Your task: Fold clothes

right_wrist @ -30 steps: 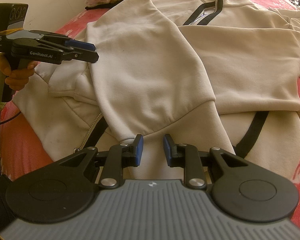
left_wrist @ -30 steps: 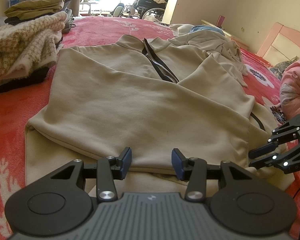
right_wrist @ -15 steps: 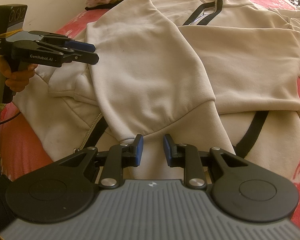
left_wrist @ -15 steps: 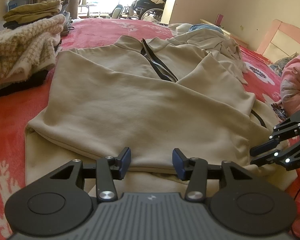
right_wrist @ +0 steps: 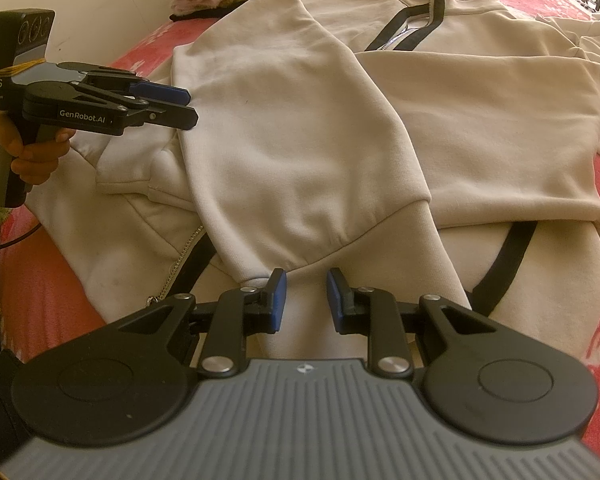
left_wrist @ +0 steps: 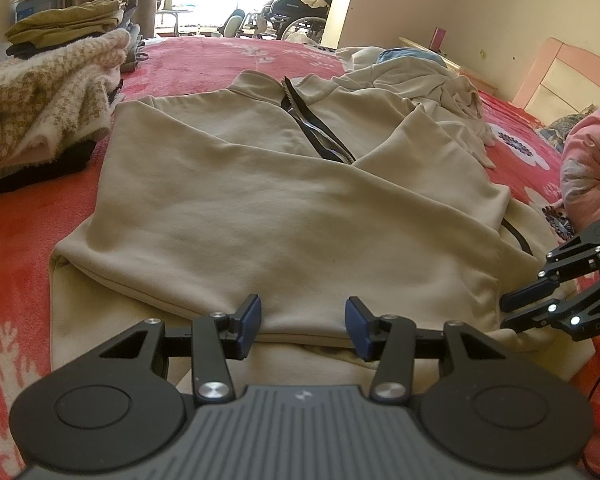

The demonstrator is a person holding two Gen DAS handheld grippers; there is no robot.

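Observation:
A beige zip-up sweatshirt (left_wrist: 260, 208) lies flat on the red bedspread (left_wrist: 28, 220), both sleeves folded across its front. My left gripper (left_wrist: 304, 324) hovers open over the near hem with nothing between its blue pads. In the right wrist view the same sweatshirt (right_wrist: 300, 140) fills the frame. My right gripper (right_wrist: 306, 294) sits just short of the folded sleeve's cuff (right_wrist: 340, 236), its pads a narrow gap apart and not pressing on anything. A hand holds the left gripper (right_wrist: 186, 106) above the garment's left edge. The right gripper (left_wrist: 508, 312) shows at the sweatshirt's right corner.
A cream houndstooth knit (left_wrist: 40, 108) and a stack of folded olive clothes (left_wrist: 68, 20) sit at the left of the bed. A crumpled pale garment (left_wrist: 420, 76) lies at the back right. A pink pillow (left_wrist: 592, 168) and headboard (left_wrist: 560, 68) are on the right.

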